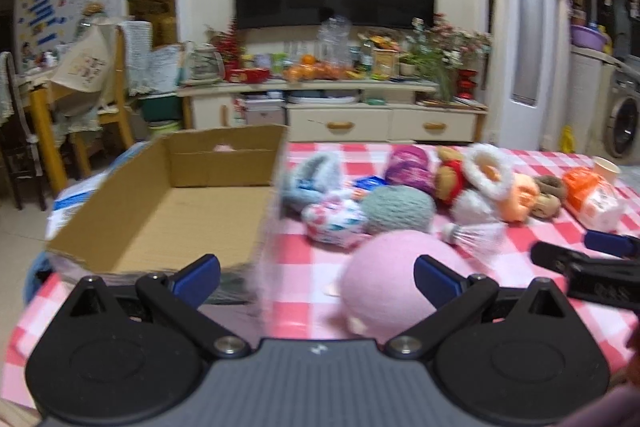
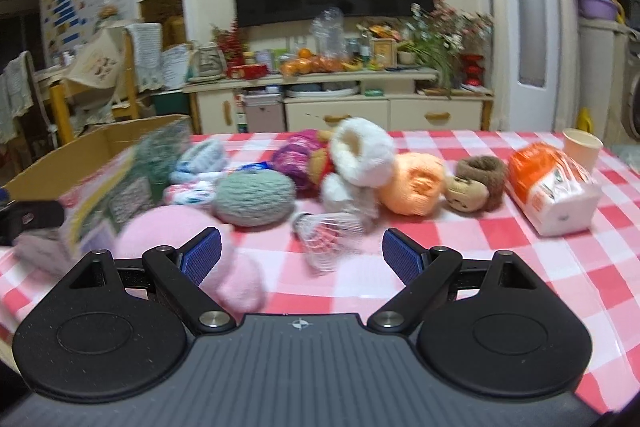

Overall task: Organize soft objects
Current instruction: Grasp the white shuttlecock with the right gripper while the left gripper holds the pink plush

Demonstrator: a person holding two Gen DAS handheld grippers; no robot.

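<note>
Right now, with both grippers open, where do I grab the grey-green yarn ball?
Grip the grey-green yarn ball across its wide middle, coming from the near side with the right gripper. It is a squat, rounded ball lying flat, with its near face open; the pink plush sits to its left and the shuttlecock to its right, so a front approach looks least crowded.

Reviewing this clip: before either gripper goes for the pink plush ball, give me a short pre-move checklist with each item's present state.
1. Left gripper open, holding nothing: ok.
2. Right gripper open, holding nothing: ok.
3. Pink plush ball sits within the left gripper's span, against its right finger: ok.
4. Cardboard box open with bare floor space: ok. A small pink thing at its far wall is too blurred to name.
5. Shuttlecock lies loose right before the right gripper and could be knocked: not ok.
6. Grippers apart from each other: ok, though the right one's tip is close.
</note>
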